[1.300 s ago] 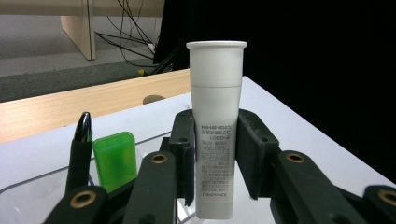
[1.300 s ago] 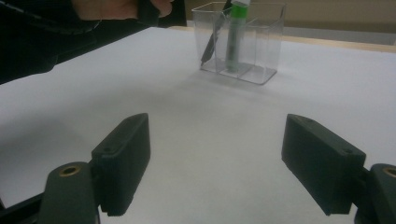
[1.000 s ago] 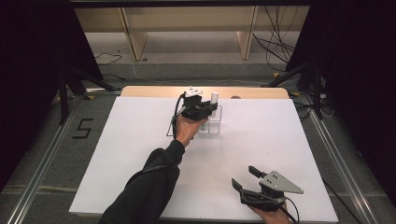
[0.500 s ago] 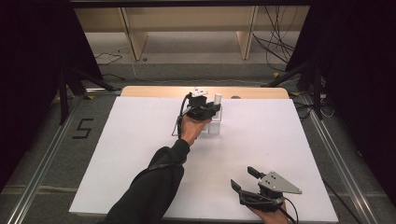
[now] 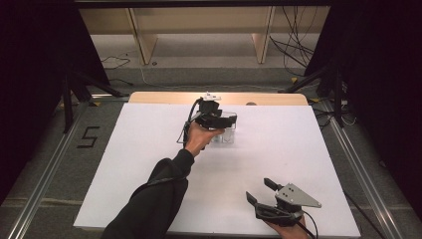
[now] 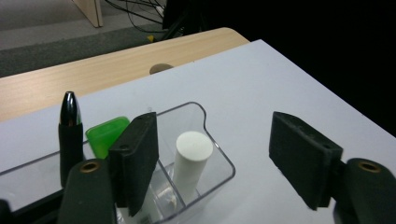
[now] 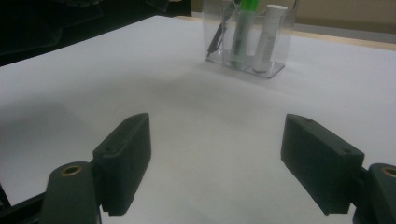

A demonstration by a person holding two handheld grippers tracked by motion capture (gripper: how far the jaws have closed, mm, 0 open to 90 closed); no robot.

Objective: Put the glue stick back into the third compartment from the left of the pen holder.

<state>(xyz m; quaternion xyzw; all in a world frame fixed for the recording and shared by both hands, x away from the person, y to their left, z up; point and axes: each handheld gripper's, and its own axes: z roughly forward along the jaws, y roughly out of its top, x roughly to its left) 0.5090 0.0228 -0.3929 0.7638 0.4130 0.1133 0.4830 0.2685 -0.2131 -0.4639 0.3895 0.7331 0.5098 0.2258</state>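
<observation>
While the left gripper (image 6: 212, 163) hovers over the clear organizer (image 6: 219, 161) at the table's far edge, its jaws have just been opening, white tube (image 6: 191, 158) between them unpressed; right gripper (image 7: 215, 163) open, idle.

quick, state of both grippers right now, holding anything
Left gripper: open above the clear organizer, jaws have just been opening, with the white tube between them but not gripped.
Right gripper: open, holding nothing.
</observation>
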